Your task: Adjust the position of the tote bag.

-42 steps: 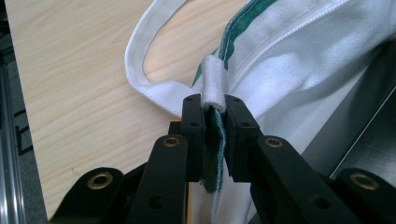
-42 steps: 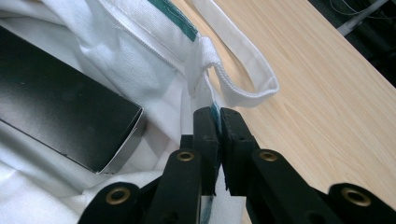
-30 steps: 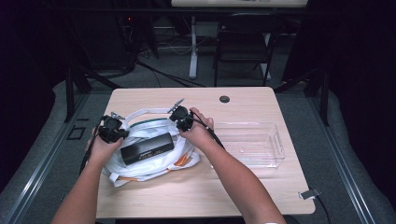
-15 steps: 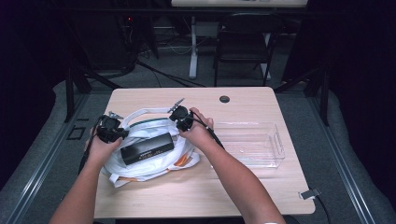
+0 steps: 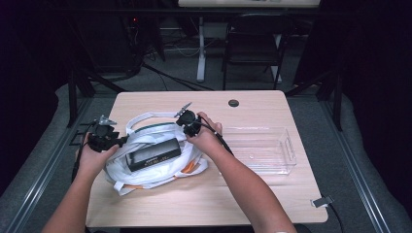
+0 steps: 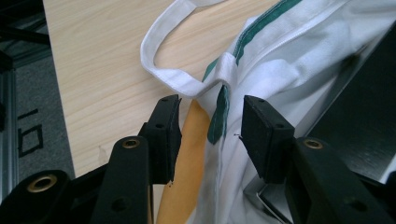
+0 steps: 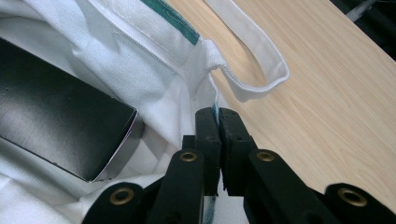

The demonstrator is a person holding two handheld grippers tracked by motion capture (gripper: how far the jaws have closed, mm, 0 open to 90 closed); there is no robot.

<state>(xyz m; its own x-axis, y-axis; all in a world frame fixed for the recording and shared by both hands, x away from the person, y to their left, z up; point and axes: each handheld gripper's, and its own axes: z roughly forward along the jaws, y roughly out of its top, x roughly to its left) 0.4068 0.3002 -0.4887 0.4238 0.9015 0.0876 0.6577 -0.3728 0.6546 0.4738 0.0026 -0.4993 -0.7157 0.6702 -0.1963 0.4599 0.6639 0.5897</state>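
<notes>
A white cloth bag [image 5: 145, 177] with green trim and orange patches lies on the wooden table [image 5: 272, 194], with a black box [image 5: 153, 154] inside its mouth. At the bag's left rim my left gripper [image 5: 120, 141] is open. Its jaws have just been opening, and the green-trimmed edge [image 6: 217, 116] hangs loose between the pads [image 6: 259, 126] without being pressed. The bag's white handle loop [image 6: 163, 70] lies just ahead of them. My right gripper [image 5: 191, 132] sits at the bag's far right rim, shut on the bag's hem [image 7: 215, 109], beside the black box [image 7: 56, 126].
A clear plastic bin [image 5: 260, 148] stands on the table right of the bag, near my right forearm. A round cable hole [image 5: 233, 103] sits at the table's back edge. A dark chair [image 5: 252, 43] and a desk leg stand beyond the table.
The left gripper's jaws have opened and let go of the bag's edge, and that hand has drawn a little left, away from the bag. The right gripper has stayed in place, shut.
</notes>
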